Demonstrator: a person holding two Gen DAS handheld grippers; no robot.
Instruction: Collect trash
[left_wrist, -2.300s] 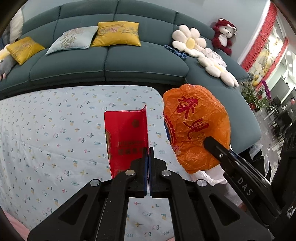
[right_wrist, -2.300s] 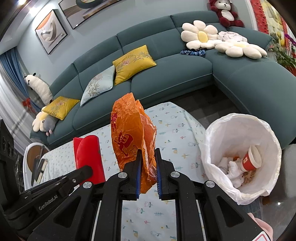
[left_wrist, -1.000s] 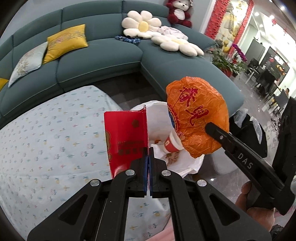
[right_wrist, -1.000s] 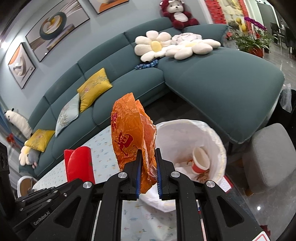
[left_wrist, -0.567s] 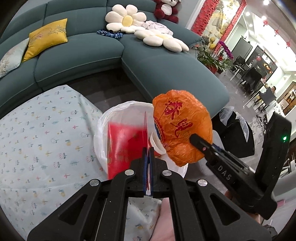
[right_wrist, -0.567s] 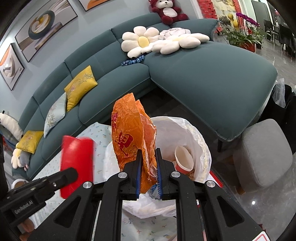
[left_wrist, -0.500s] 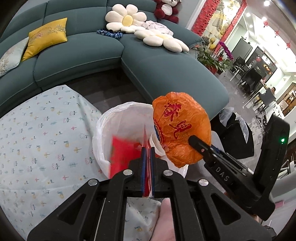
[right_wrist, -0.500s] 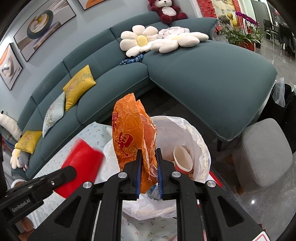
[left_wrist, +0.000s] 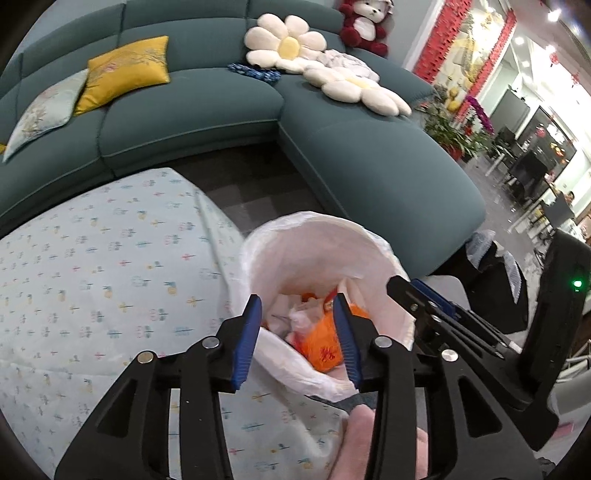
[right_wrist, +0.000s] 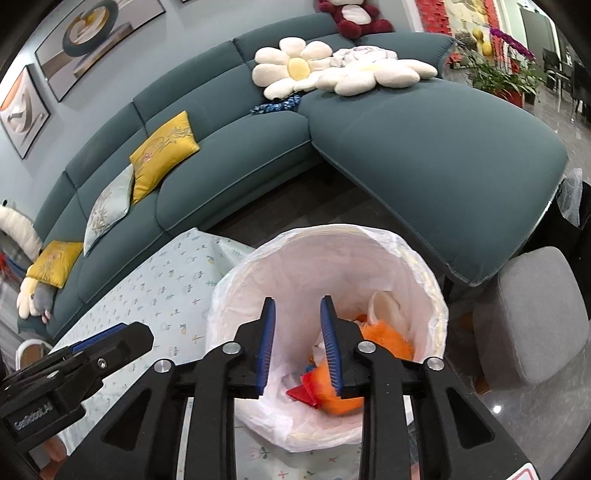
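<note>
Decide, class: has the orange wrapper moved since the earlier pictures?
Yes. It has left the right tongs, now open, and dropped down into the white-lined bin, where the orange wrapper lies beside a paper cup.

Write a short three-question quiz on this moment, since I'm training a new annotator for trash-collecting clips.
1. True or false: the left tool is open and holds nothing.
2. Where does the crumpled orange plastic wrapper lie? A) on the teal sofa B) in the white-lined trash bin C) on the patterned tablecloth
3. Fill in: the right tool is ____.

Key: 1 true; 2 B; 3 open
</note>
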